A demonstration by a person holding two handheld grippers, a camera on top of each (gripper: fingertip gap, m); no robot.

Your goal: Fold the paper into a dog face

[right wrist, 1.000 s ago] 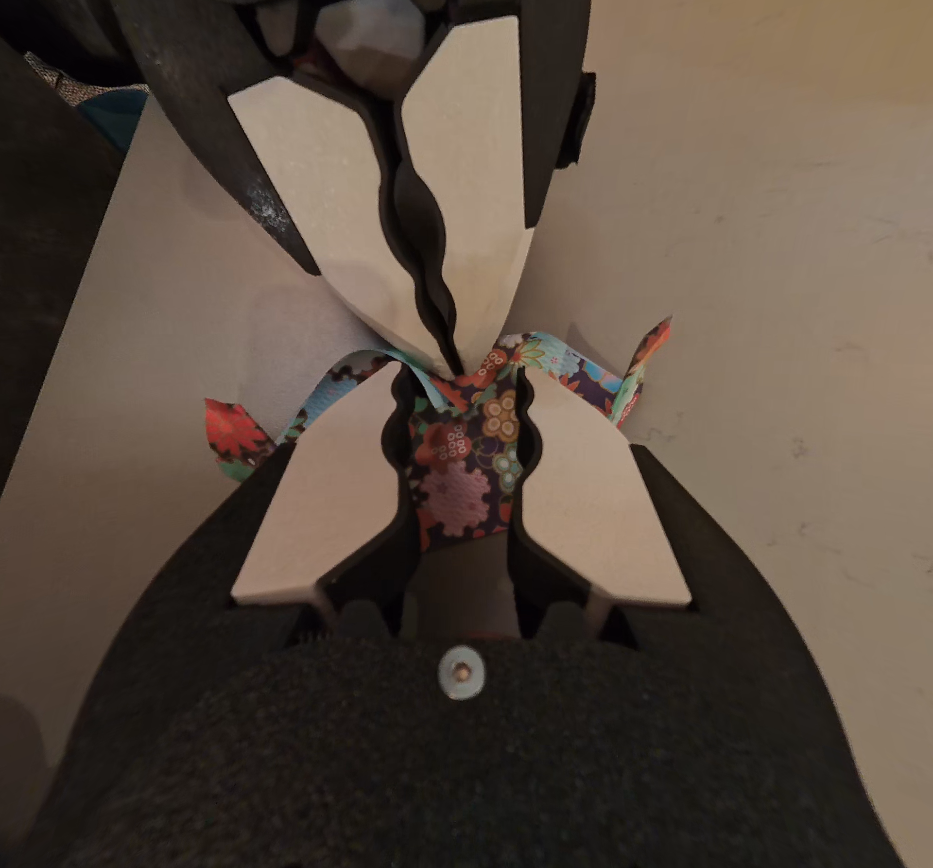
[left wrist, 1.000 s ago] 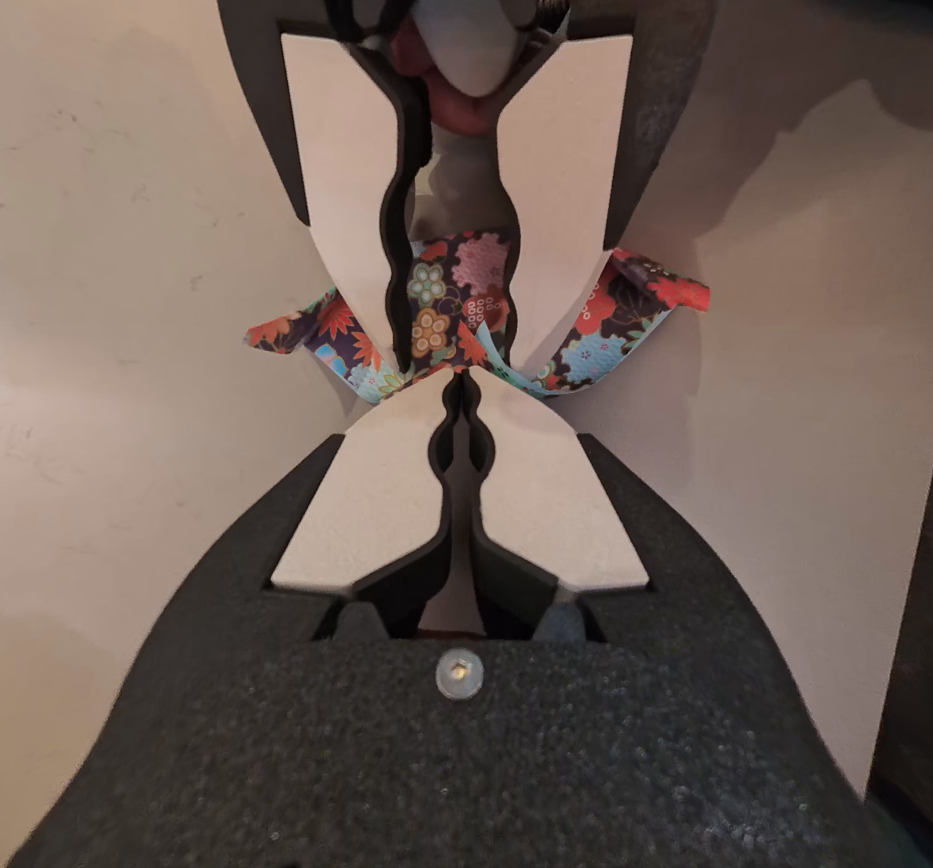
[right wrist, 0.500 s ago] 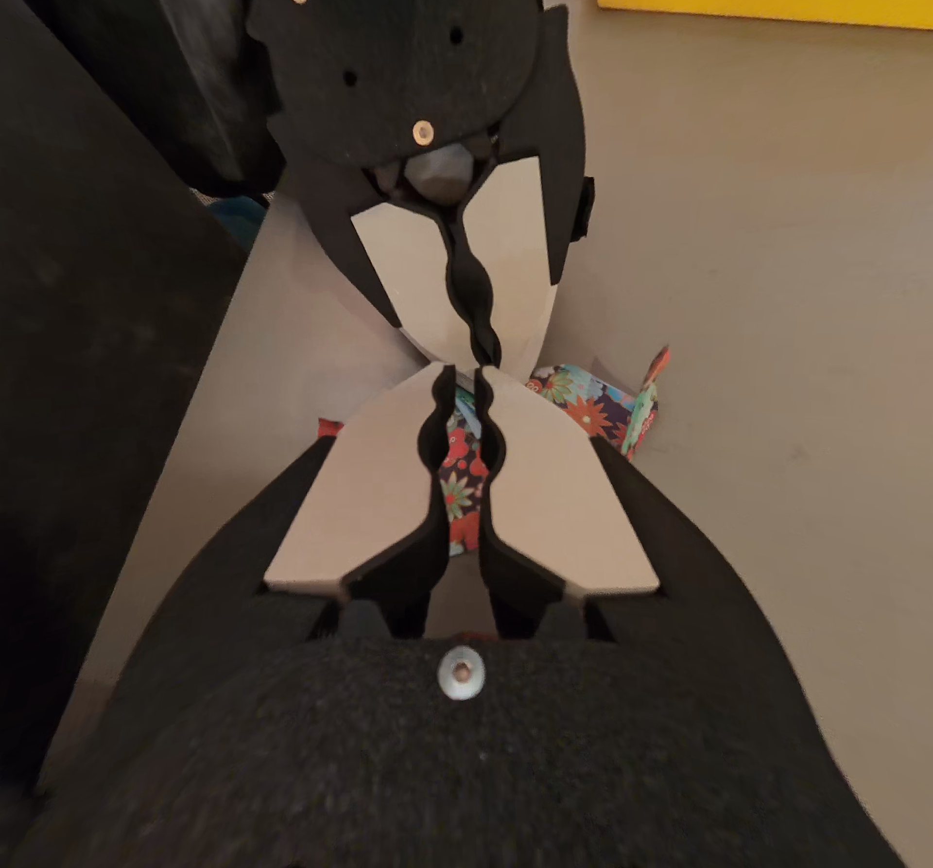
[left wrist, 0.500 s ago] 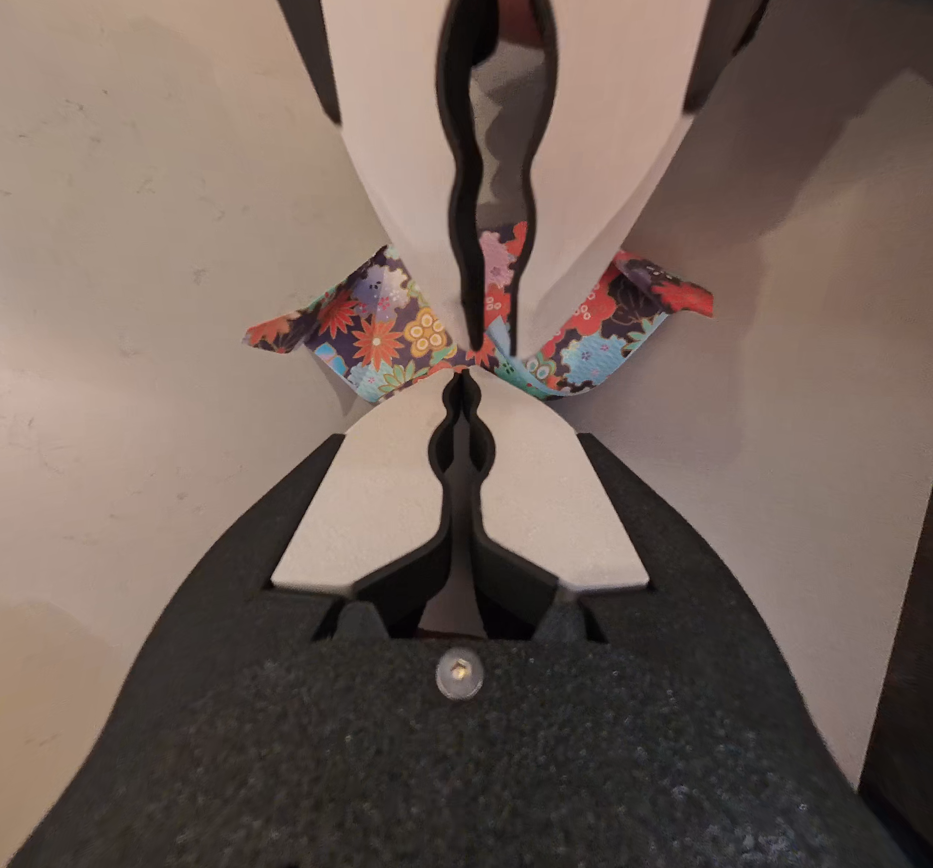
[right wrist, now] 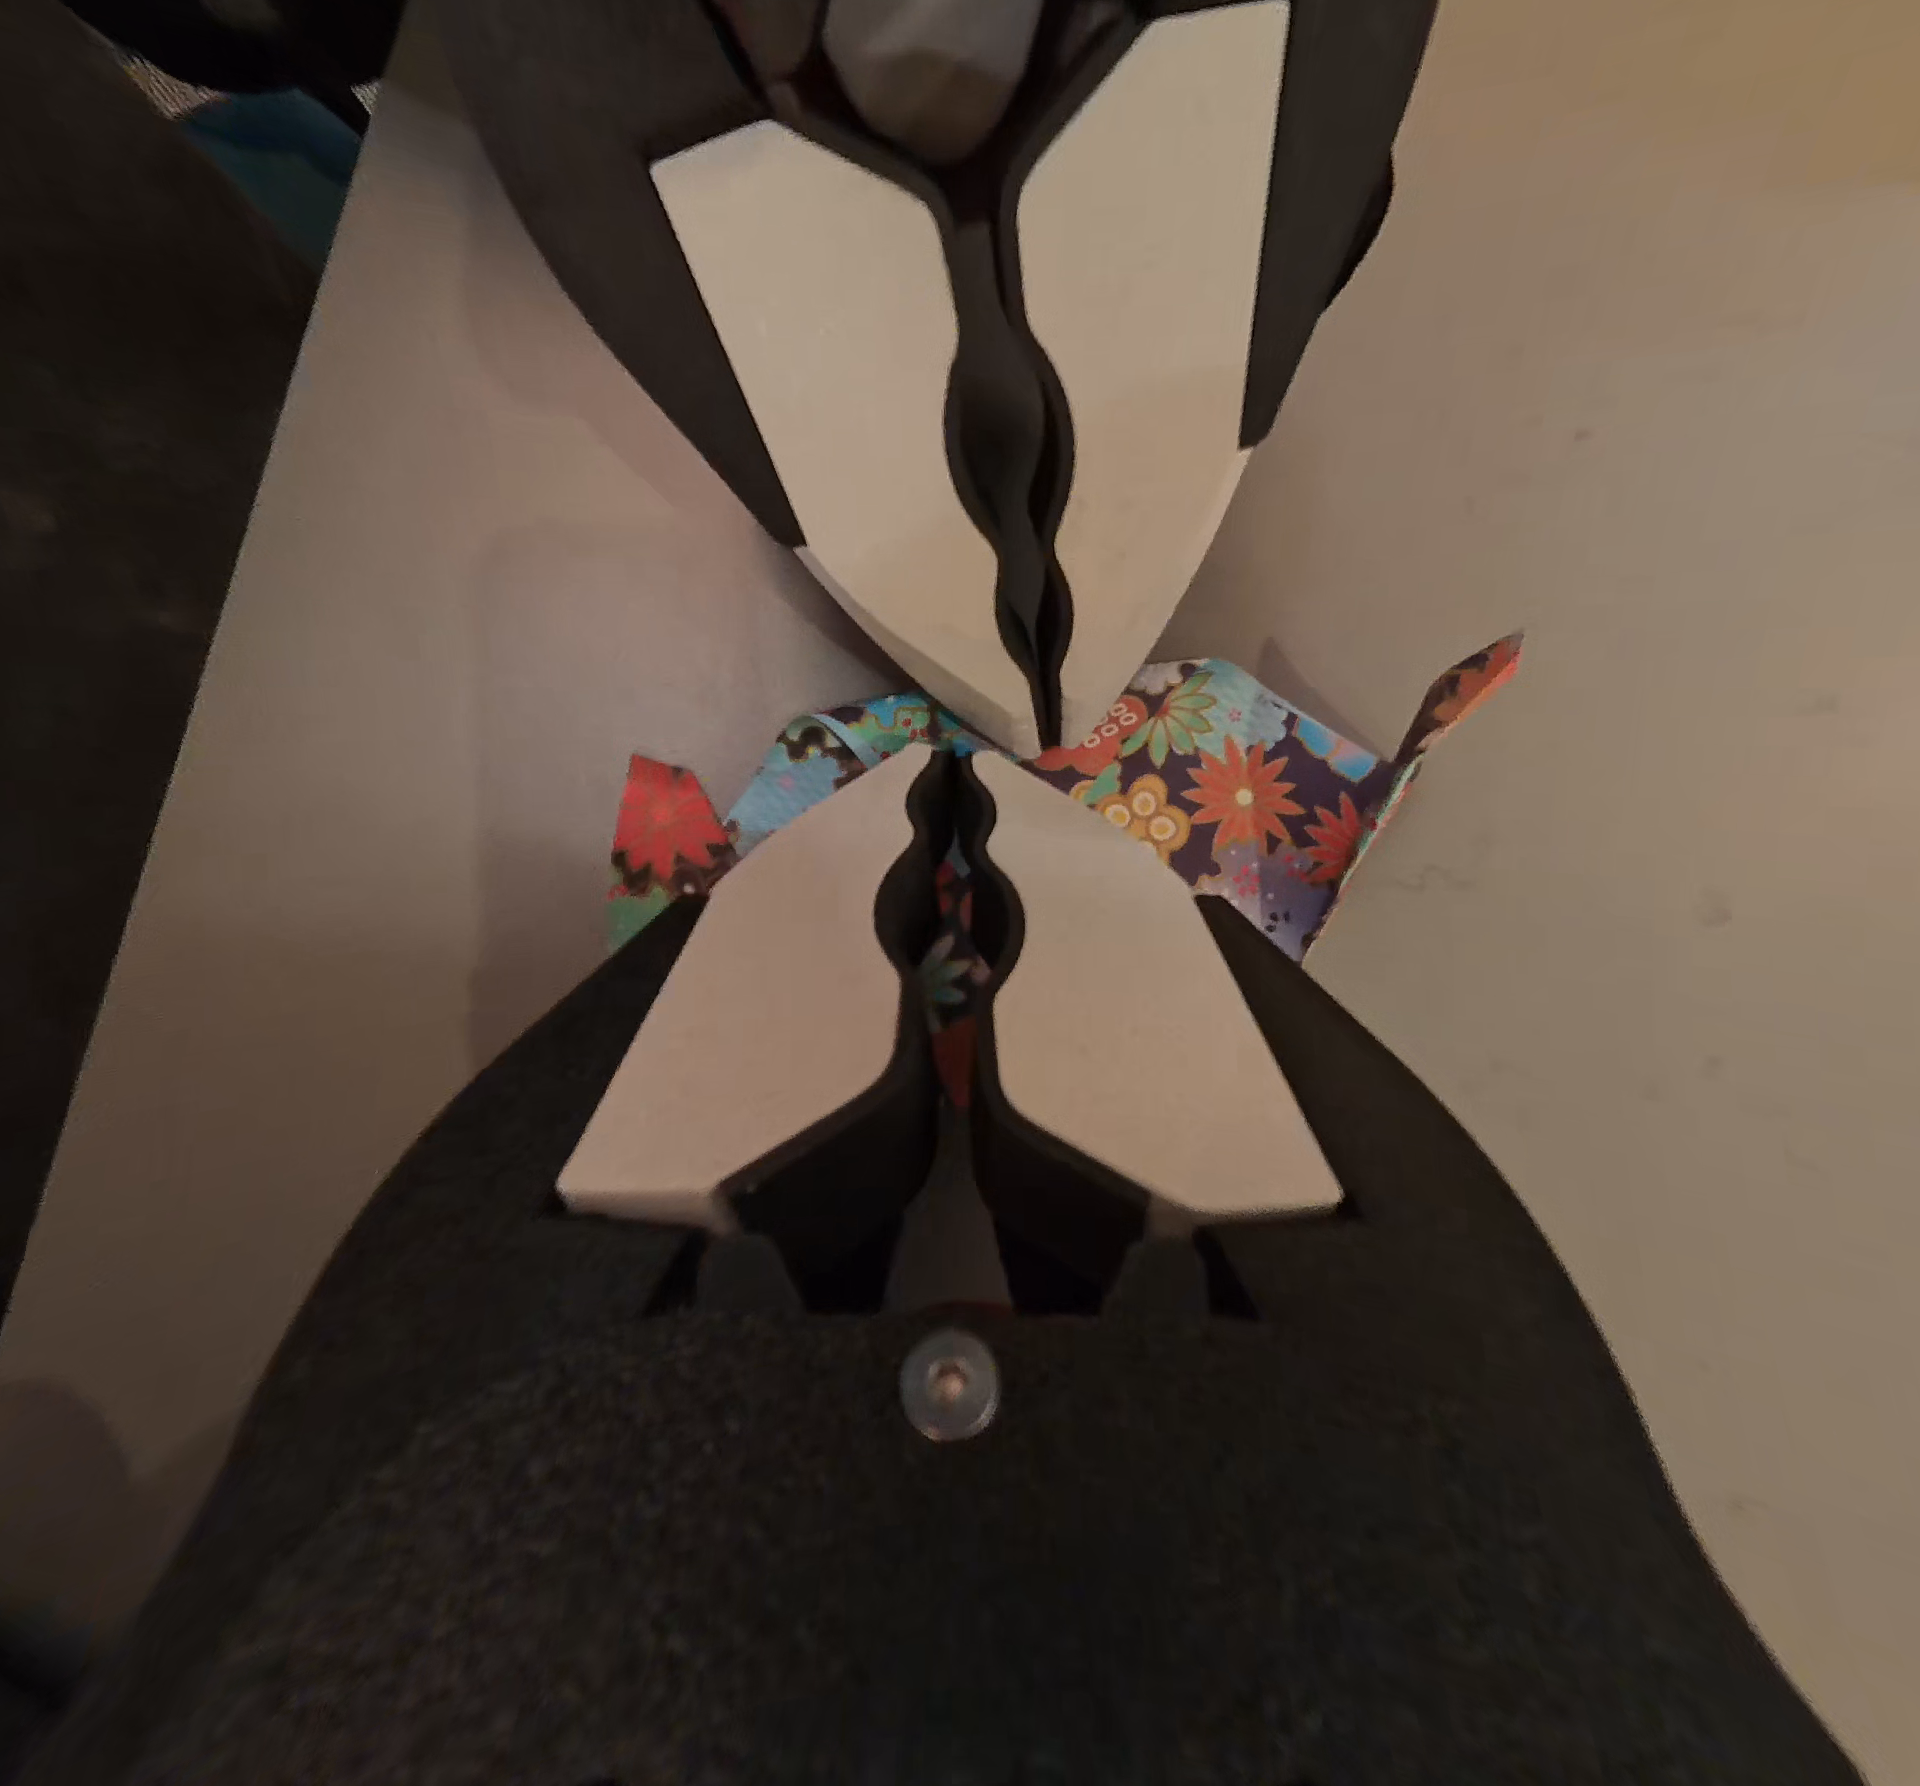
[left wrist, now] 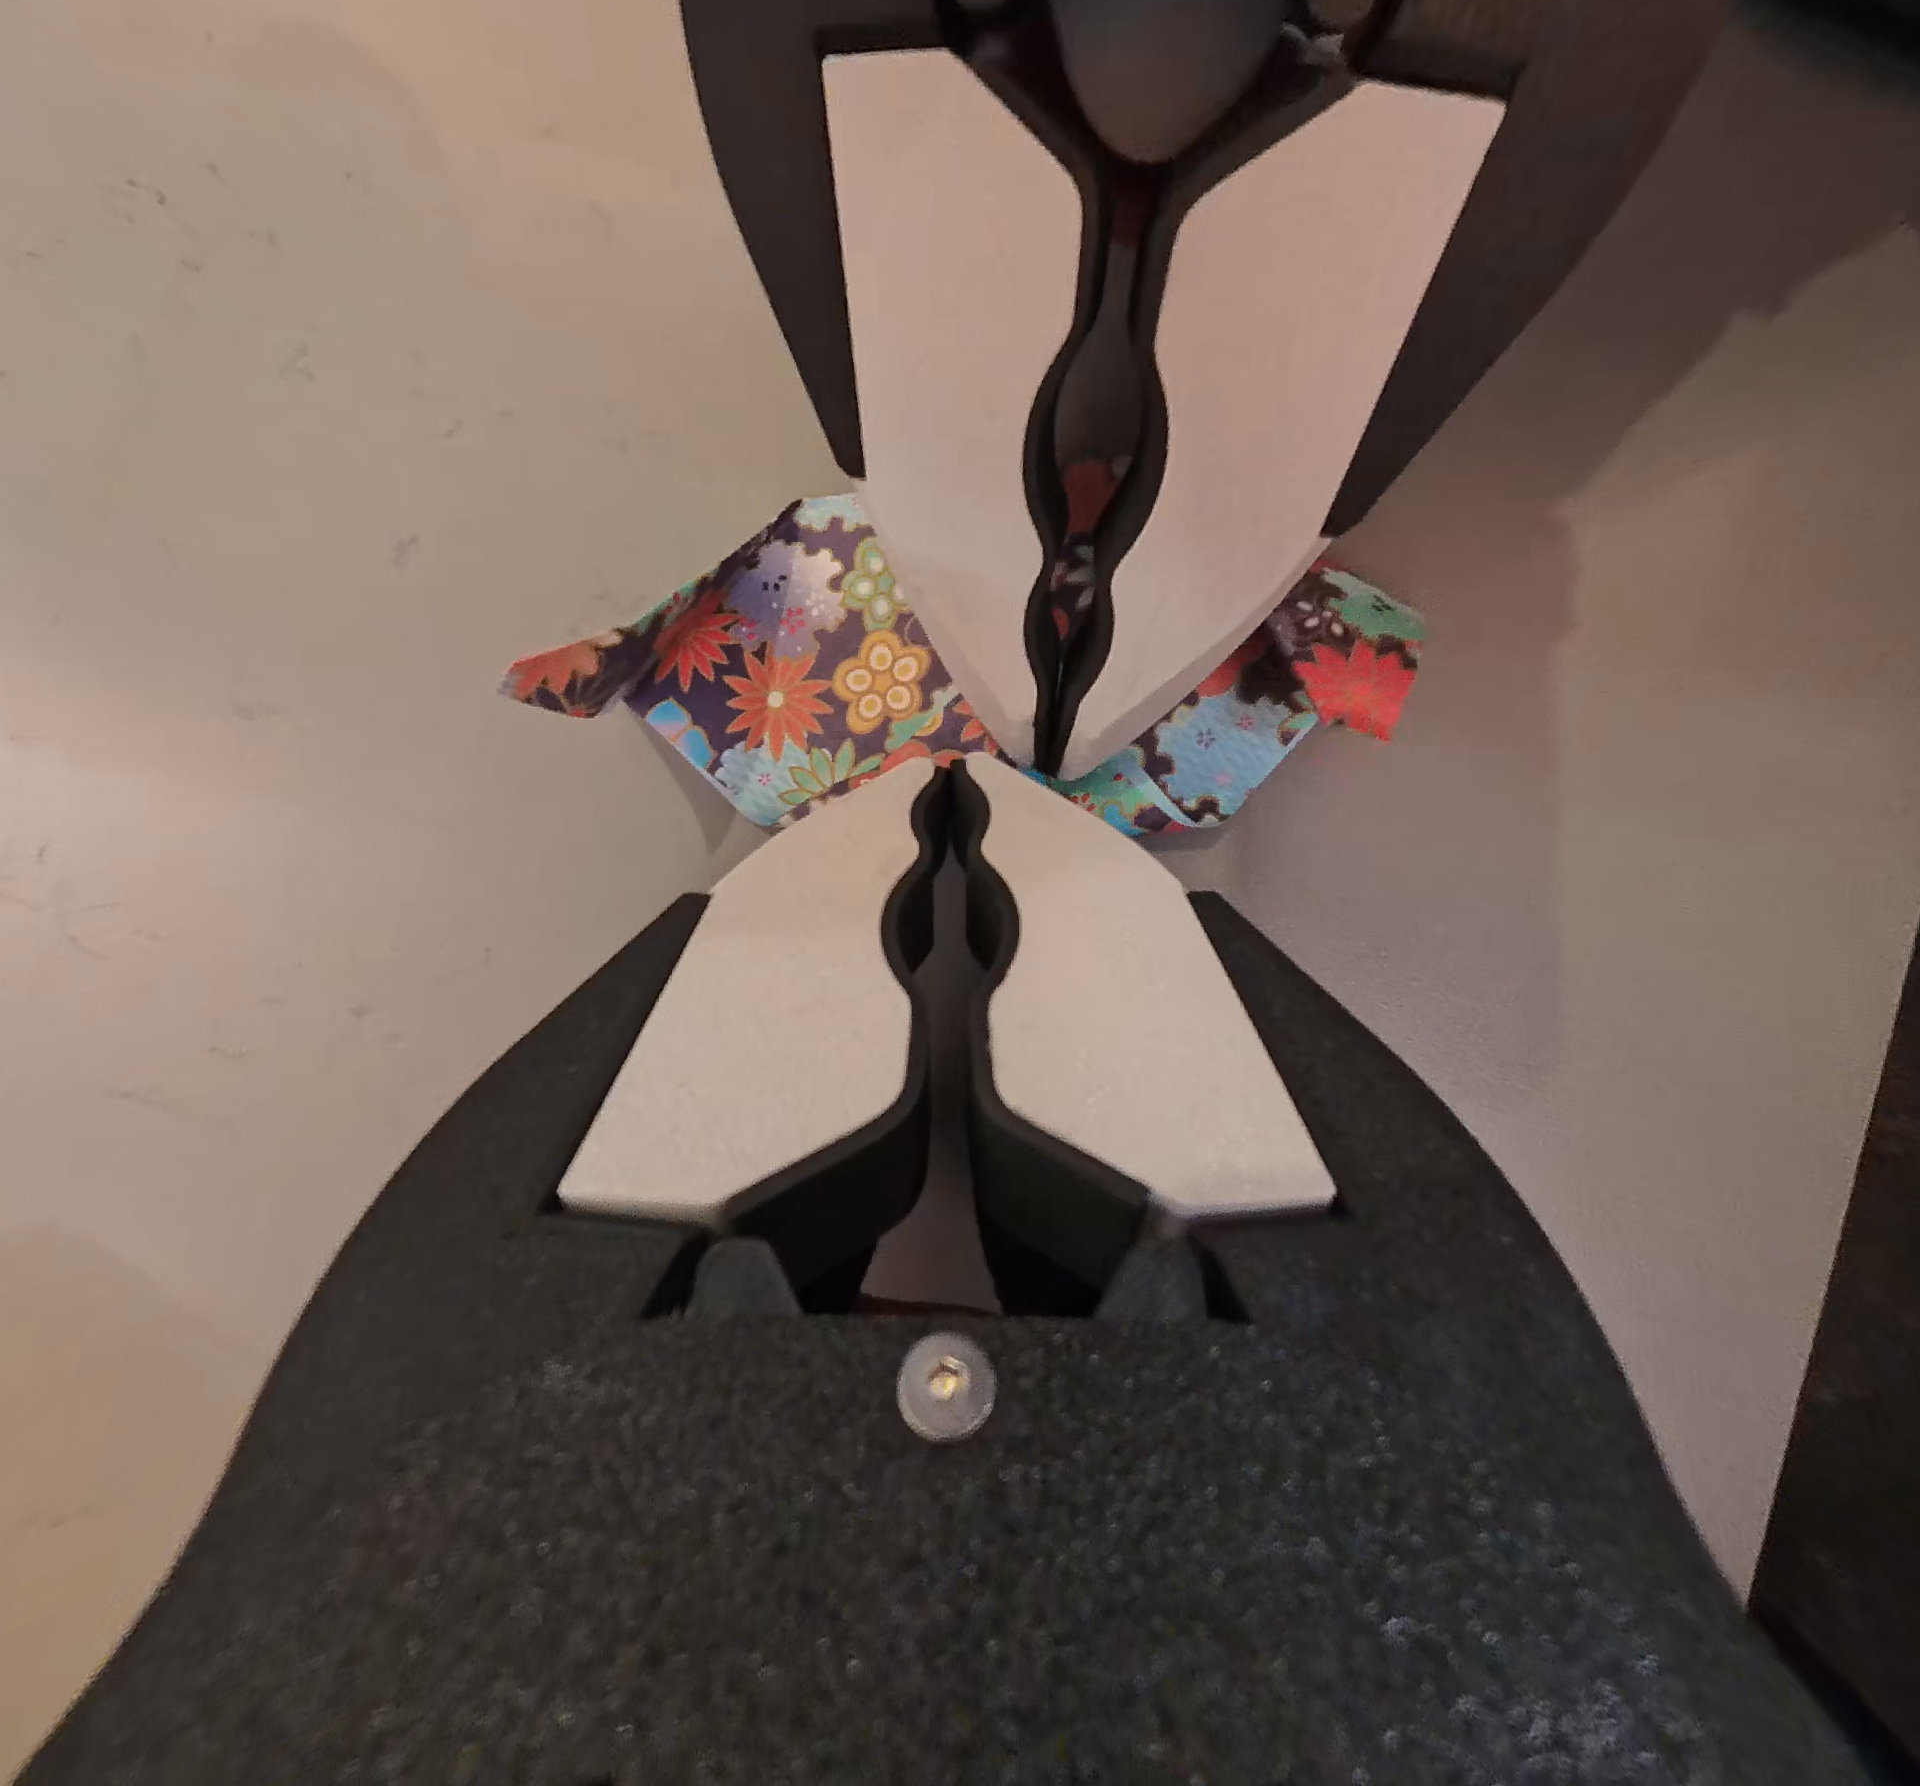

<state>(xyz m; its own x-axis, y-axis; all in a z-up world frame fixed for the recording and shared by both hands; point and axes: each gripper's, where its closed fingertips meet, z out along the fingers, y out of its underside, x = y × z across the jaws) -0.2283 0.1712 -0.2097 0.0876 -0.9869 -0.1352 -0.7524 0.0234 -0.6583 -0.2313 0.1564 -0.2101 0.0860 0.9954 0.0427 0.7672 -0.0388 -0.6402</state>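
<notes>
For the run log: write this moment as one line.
left gripper: shut on floral origami paper | right gripper: shut on paper, tips facing | paper: creased, ends raised off beige table

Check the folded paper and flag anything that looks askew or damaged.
No tear shows. The floral paper is not lying flat: its two ends curl up off the table, unevenly, while the left gripper and right gripper pinch its middle from opposite sides.

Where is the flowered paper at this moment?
In both wrist views the flowered paper lies mid-frame on the pale table, between the tips of the left gripper and right gripper.
</notes>
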